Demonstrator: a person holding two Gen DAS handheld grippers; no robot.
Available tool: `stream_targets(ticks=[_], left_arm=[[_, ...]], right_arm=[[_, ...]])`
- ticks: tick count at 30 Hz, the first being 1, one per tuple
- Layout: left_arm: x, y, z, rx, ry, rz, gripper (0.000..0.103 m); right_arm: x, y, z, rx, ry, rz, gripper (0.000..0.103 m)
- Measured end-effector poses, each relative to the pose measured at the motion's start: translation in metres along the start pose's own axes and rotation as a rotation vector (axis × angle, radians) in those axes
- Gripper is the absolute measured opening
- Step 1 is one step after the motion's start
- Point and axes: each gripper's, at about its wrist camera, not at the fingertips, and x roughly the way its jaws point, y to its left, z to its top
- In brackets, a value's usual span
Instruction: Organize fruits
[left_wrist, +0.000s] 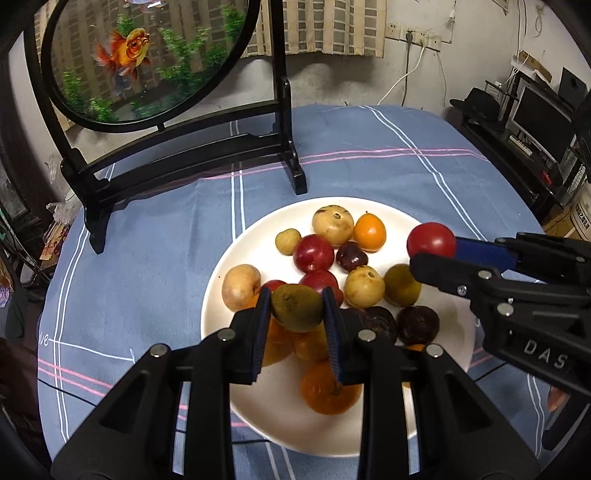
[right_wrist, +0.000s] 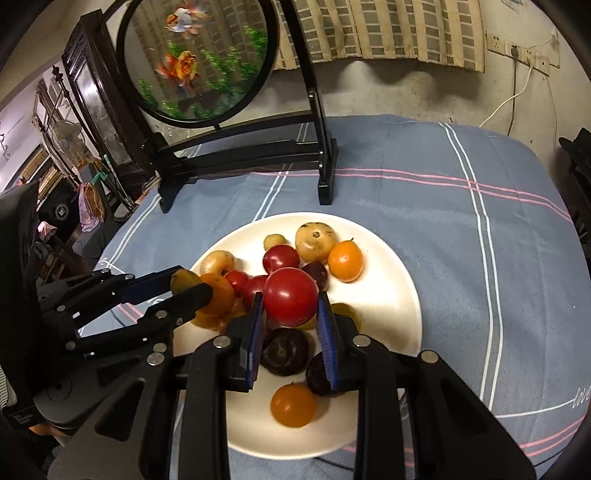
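A white plate on the blue cloth holds several fruits: red, yellow-brown, orange and dark purple ones. My left gripper is shut on an olive-green fruit and holds it above the plate's left side; it also shows in the right wrist view. My right gripper is shut on a red round fruit above the plate; in the left wrist view this fruit hangs over the plate's right rim.
A black wooden stand with a round goldfish panel stands at the back left of the table. The blue checked cloth covers the table. Shelves and a monitor are off to the right.
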Motion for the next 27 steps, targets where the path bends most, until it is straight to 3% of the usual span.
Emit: stream_targets(ticks=[8,10,11,12,13,14,15,23,25,27], left_arm=[[0.008,-0.001,0.001,-0.004,0.006,0.000,0.028],[0.009,-0.001,0.001,-0.005,0.009,0.001,0.029],[0.010,-0.001,0.000,-0.002,0.009,0.000,0.033],[0.009,-0.002,0.000,0.002,0.007,0.010,0.051],[0.007,-0.002,-0.001,0.003,-0.006,0.021,0.068],[0.004,-0.002,-0.002,-0.001,-0.026,0.036,0.070],[0.003,-0.001,-0.002,-0.006,-0.029,0.034,0.070],[-0.015,0.001,-0.001,-0.017,-0.039,0.064,0.083],[-0.022,0.001,0.000,-0.012,-0.044,0.088,0.094],[-0.035,0.002,-0.001,-0.013,-0.069,0.099,0.094]], right_arm=[[0.018,-0.004,0.008,0.001,0.037,0.006,0.030],[0.023,0.001,0.009,-0.024,0.062,-0.028,0.030],[0.024,0.002,0.009,-0.032,0.068,-0.038,0.031],[0.022,0.002,0.010,-0.022,0.066,-0.022,0.032],[0.019,0.000,0.011,-0.008,0.058,-0.004,0.044],[0.014,-0.001,0.012,0.008,0.037,-0.006,0.072],[0.007,-0.003,0.013,0.023,-0.003,-0.016,0.076],[-0.032,-0.013,0.016,0.058,-0.058,0.003,0.077],[-0.041,-0.014,0.011,0.062,-0.068,0.006,0.077],[-0.055,-0.016,0.002,0.069,-0.081,0.011,0.077]])
